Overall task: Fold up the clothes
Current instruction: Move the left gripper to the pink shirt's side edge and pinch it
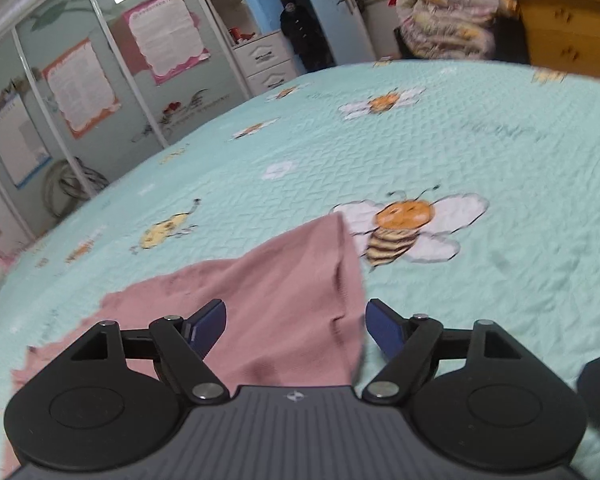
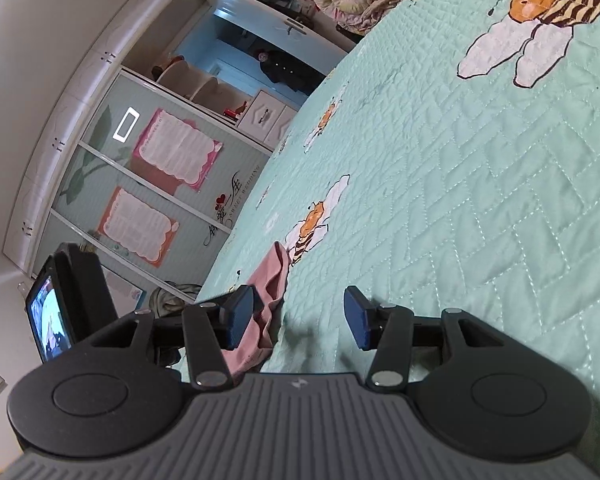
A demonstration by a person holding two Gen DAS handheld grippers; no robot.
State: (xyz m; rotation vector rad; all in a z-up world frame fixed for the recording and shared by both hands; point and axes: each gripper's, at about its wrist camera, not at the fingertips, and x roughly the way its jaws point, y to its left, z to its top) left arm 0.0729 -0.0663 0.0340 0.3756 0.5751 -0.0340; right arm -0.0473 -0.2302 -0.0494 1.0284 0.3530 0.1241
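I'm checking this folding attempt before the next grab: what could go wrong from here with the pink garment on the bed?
1. The pink garment lies rumpled, one corner peaked, so a grab might catch several layers.
2. The left gripper is open above it, holding nothing; closing low could pinch the quilt too.
3. The right gripper is open over bare quilt, beside the garment's edge, and may miss it.

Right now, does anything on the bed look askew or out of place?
The pink garment lies rumpled, not flat, one corner reaching a bee print on the green quilt. Both the left gripper and right gripper are open, holding nothing.
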